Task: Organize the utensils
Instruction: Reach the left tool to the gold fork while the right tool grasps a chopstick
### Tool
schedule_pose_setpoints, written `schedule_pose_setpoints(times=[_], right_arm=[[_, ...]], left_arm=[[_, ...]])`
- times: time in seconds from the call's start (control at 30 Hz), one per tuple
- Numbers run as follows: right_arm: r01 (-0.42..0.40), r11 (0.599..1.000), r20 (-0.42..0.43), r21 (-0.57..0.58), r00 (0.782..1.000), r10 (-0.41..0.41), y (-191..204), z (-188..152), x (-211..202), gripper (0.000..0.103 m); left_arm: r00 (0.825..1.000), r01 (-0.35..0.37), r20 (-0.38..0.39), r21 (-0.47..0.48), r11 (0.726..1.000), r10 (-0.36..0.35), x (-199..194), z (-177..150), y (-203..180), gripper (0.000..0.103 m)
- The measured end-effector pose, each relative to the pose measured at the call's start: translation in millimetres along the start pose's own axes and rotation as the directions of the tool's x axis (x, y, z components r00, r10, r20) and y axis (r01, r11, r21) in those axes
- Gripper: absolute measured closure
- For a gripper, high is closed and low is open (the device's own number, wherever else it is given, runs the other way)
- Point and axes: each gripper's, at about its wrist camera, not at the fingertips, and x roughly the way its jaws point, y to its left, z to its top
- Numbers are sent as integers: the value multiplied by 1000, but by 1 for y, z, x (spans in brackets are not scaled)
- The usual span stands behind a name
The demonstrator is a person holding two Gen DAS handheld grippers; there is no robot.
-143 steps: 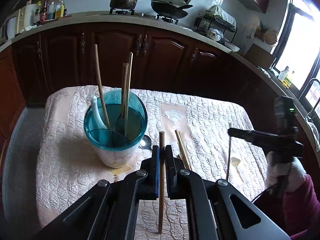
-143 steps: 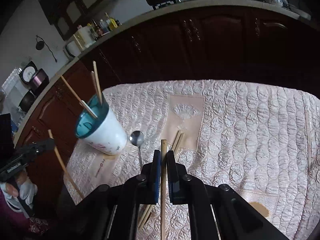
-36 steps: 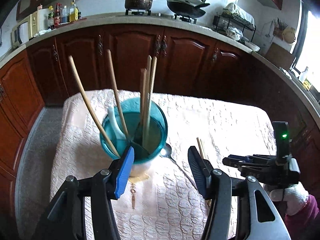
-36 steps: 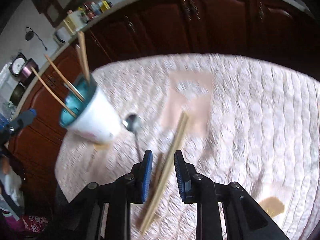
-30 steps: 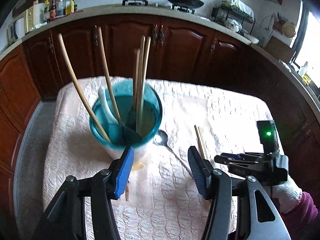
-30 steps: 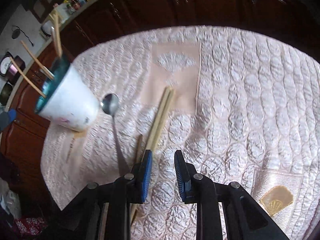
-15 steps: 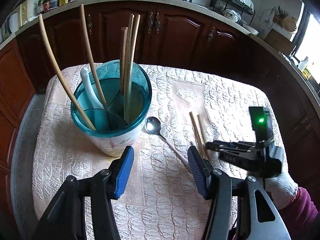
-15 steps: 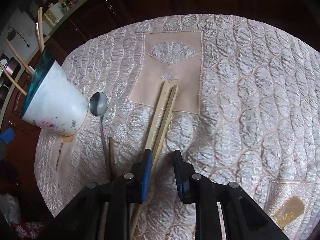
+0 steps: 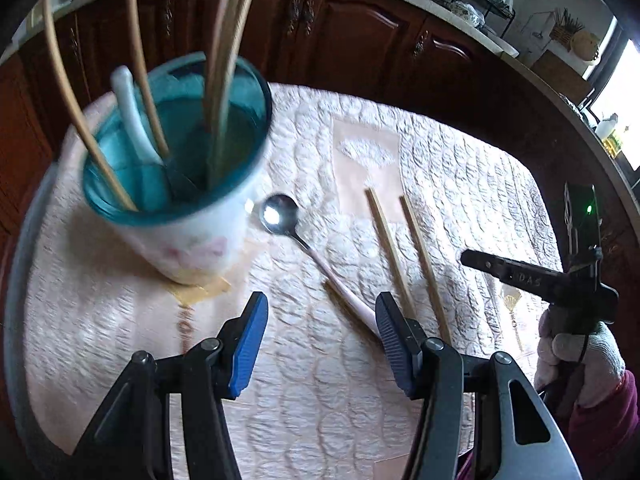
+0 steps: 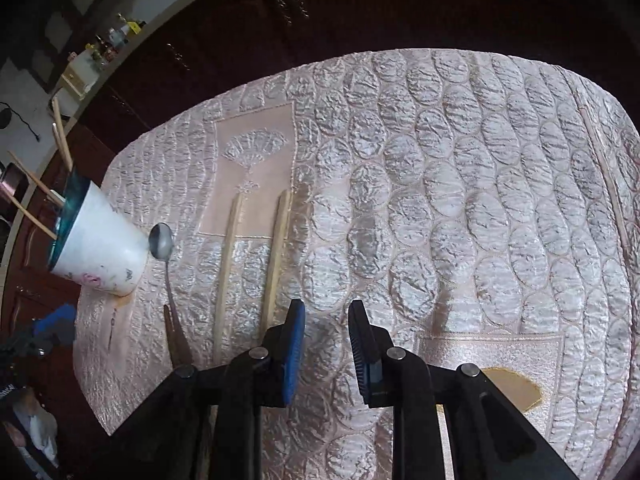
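A white cup with a teal rim [image 9: 200,240] [image 10: 100,256] stands at the left and holds several chopsticks and a white spoon. A metal spoon [image 9: 278,214] [image 10: 161,242] lies beside it, its pinkish handle running toward me. My left gripper [image 9: 320,320] is wide open just above the cloth, and the handle's end lies near its right finger. Two wooden chopsticks [image 9: 390,248] [image 10: 226,256] lie side by side, slightly apart. My right gripper [image 10: 326,312] hangs just right of them; its jaws are opening, with only cloth between them.
A quilted pink cloth [image 10: 440,160] covers the table. A thin stick [image 10: 604,176] lies near its far right edge. Dark wooden cabinets [image 9: 340,32] stand behind the table. A gloved hand [image 9: 576,356] holds the right gripper at the table's right side.
My left gripper has sunk closer to the cloth and the spoon handle. My right gripper has shifted right, off the chopsticks, which now lie apart instead of touching.
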Motion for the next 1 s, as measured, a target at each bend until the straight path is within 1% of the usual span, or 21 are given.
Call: schedule_pose_setpoints(times=[0.07,0.13,0.2,0.43,0.53,0.7,0.77,0.8,0.83,0.87,0.93,0.97,1.0], right_arm=[[-30,1000,-3,6,1000,30,8,5,1,77],[-37,999,-8,1,999,37,17,4,0,77],[-42,999,-12,-12,999,42,24,5,1,77],[-56,995,-29,-77,998,54,40,21,17,77],[-55,995,-46,-88,998,51,41,31,30,77],[-56,994,-90,-92,995,48,42,45,56,77],[-55,994,-104,-98,994,45,44,49,64,78],[-55,993,-112,-101,993,44,46,51,68,78],[-56,993,-118,-101,992,44,48,53,72,78],[-55,993,-122,-101,992,43,50,55,77,79],[-49,994,-121,-100,992,37,52,59,84,83],[-48,994,-117,-98,992,36,53,61,86,84],[-46,994,-116,-100,993,35,55,63,90,88]], left_arm=[[1000,19,-23,-17,1000,-20,13,-4,-2,47],[998,36,-42,-23,999,-37,25,-7,-6,52],[998,38,-57,-33,999,-40,37,-8,-10,54],[994,24,-104,-110,994,-36,73,-5,-1,74],[994,26,-104,-132,991,-40,80,-3,2,74],[993,26,-108,-133,991,-41,89,3,3,74],[994,20,-106,-126,992,-33,89,4,1,80],[994,19,-106,-125,992,-33,90,4,2,87],[994,28,-104,-127,992,-41,90,4,3,90],[994,32,-104,-128,991,-46,90,5,3,90],[993,39,-101,-128,991,-52,92,5,3,91],[993,43,-100,-130,991,-56,91,4,4,92],[993,48,-101,-135,990,-62,90,3,5,93]])
